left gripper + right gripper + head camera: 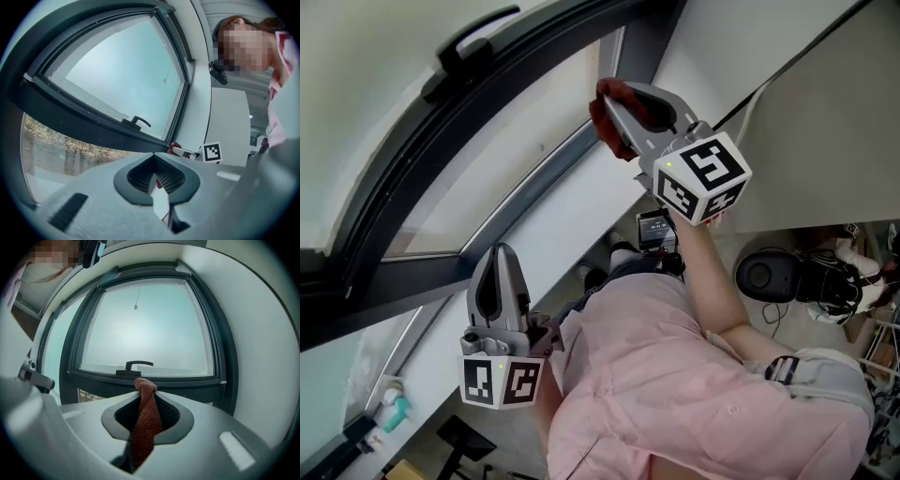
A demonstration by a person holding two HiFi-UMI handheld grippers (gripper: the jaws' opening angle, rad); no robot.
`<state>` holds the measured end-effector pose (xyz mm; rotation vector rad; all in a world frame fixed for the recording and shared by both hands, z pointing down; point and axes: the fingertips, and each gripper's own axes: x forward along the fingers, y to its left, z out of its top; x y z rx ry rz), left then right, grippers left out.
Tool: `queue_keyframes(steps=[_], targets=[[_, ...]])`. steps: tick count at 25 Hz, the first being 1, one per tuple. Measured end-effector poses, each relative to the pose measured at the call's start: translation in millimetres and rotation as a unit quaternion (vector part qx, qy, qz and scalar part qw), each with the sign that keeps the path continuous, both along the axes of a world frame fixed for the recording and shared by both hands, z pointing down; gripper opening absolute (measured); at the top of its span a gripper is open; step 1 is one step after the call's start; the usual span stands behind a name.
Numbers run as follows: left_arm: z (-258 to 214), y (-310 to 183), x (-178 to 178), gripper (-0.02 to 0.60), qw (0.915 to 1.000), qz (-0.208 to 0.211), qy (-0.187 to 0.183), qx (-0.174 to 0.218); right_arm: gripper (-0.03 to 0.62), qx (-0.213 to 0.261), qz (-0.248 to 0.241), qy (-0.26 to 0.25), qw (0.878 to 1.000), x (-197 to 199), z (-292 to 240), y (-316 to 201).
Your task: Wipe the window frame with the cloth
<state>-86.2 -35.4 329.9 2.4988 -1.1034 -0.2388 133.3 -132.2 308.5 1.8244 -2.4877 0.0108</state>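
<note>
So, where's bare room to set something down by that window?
Bare: the white ledge between window frame and person, from left hand-held gripper to right hand-held gripper. Crowded: the frame corner at the cloth, and the ledge's lower-left end, by a teal item.

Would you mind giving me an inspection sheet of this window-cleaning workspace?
Surface: white ledge below the window.
Job's things: dark window frame with its handle; red-brown cloth, contact with the frame unclear.
Clutter: small teal item low on the ledge; black round object on the floor.
Grippers: right gripper shut on the cloth; left gripper shut, empty.
Cables: thin cable, apparently, beside the round object.
Surroundings: person's pink shirt; trees outside.
</note>
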Motion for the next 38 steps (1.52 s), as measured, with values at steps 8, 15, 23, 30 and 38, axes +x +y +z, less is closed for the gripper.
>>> queue_keyframes(steps=[8, 15, 23, 30, 38], targets=[[4.2, -11.9, 29.4, -0.003, 0.9983, 0.051, 0.026, -0.008, 0.06, -0.009, -0.016, 0.02, 1.0, -14.6, -5.0, 8.2], [16.4, -5.6, -18.0, -0.003, 0.998, -0.043, 0.042, -0.019, 0.06, 0.006, -0.065, 0.043, 0.997, -27.9, -34.6, -32.7], [-8.9, -13.8, -83.7, -0.003, 0.9856, -0.168, 0.019, 0.014, 0.06, 0.049, -0.097, -0.008, 0.994, -47.1, -63.1, -95.1], [-23.0, -40.9, -45.3, -0.003, 0.992, -0.124, 0.02, 0.014, 0.06, 0.059, -0.154, -0.037, 0.986, -76.4, -66.8, -129.5], [-104.5, -76.0, -2.6, -0.003, 0.9938, -0.064, -0.008, 0.09, 0.06, 0.02, -0.222, 0.031, 0.974, -84.5, -54.1, -142.0]])
